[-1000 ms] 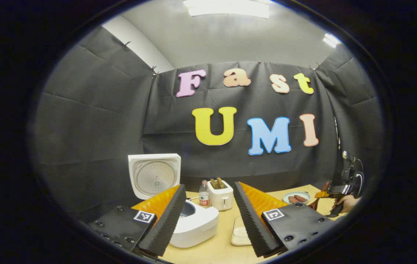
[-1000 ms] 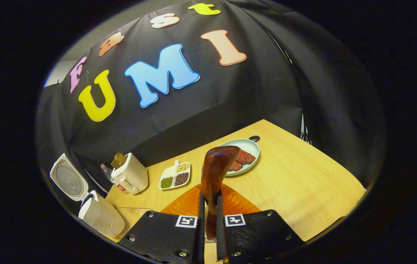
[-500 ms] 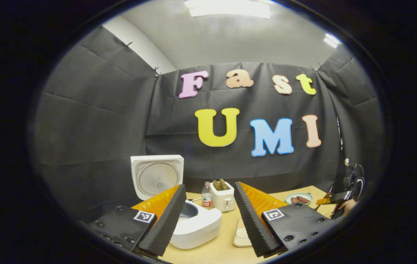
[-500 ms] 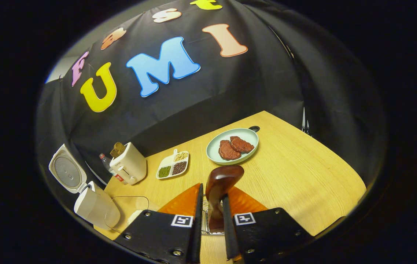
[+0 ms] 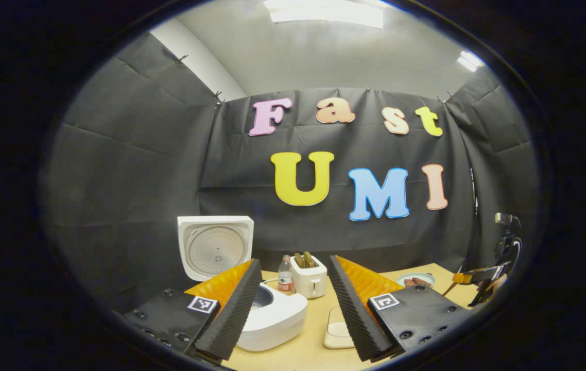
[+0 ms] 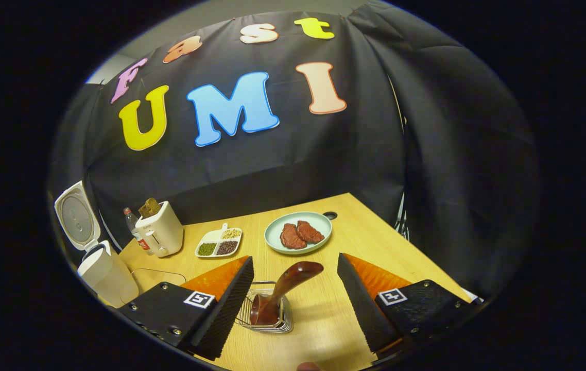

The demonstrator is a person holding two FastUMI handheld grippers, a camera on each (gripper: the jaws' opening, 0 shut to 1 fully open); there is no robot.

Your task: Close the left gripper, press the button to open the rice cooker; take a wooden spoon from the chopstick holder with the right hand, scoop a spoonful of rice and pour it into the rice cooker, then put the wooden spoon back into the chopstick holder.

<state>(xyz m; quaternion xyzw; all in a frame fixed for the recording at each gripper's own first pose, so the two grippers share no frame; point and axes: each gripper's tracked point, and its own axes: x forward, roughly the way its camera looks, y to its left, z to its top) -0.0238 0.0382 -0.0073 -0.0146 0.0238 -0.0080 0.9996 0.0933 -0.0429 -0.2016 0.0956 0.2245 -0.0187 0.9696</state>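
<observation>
Now back in wire chopstick holder (image 6: 267,312): dark wooden spoon (image 6: 281,291), leaning up-right between wide-open right gripper (image 6: 295,304); left gripper (image 5: 293,309) wide too, holding nothing.

Glossy wooden spoon (image 6: 287,288) in wire chopstick holder (image 6: 252,318).

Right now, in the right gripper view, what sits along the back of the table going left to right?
Rice cooker → water bottle → toaster → divided dish of beans → plate of meat.
</observation>
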